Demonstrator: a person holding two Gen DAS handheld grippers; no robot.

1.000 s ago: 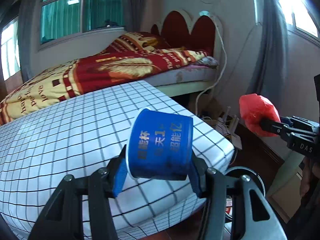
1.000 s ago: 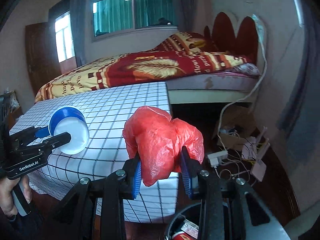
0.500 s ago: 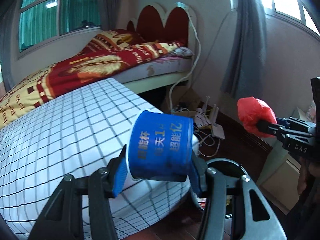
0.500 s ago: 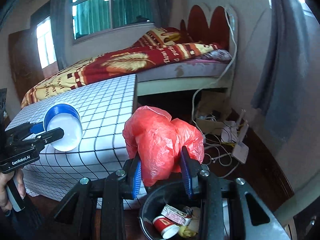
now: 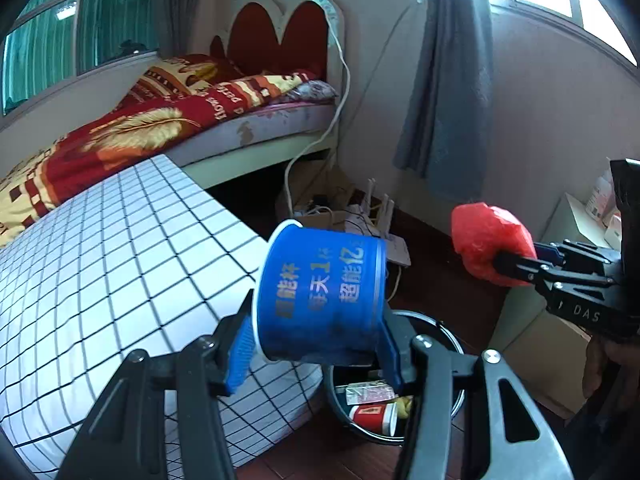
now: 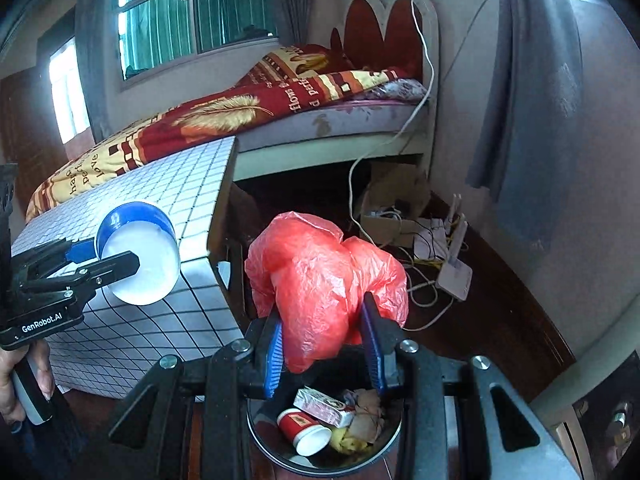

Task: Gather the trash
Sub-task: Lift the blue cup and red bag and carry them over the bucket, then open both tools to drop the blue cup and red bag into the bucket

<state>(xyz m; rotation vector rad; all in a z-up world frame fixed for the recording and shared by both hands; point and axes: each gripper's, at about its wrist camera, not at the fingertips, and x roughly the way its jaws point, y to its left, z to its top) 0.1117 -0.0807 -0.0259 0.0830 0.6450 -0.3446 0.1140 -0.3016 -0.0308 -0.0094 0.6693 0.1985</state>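
Observation:
My left gripper (image 5: 316, 354) is shut on a blue paper cup (image 5: 320, 294) with white Chinese print, held on its side; it also shows in the right wrist view (image 6: 138, 252). My right gripper (image 6: 324, 344) is shut on a crumpled red plastic bag (image 6: 324, 276), held just above a round black trash bin (image 6: 320, 460) on the floor. The bin holds a red paper cup (image 6: 306, 432), a small box and scraps. In the left wrist view the bin (image 5: 452, 344) sits below the blue cup, and the red bag (image 5: 488, 242) hangs to its right.
A table with a white grid cloth (image 5: 100, 260) stands left of the bin. A bed with a red and yellow quilt (image 6: 240, 112) lies behind. Cables, a white router (image 6: 454, 276) and a cardboard box lie on the dark floor by the wall. A grey curtain (image 5: 448, 80) hangs at right.
Both grippers have moved right, off the table toward the bin, still holding their loads. The bin and its contents have come into fuller view below them.

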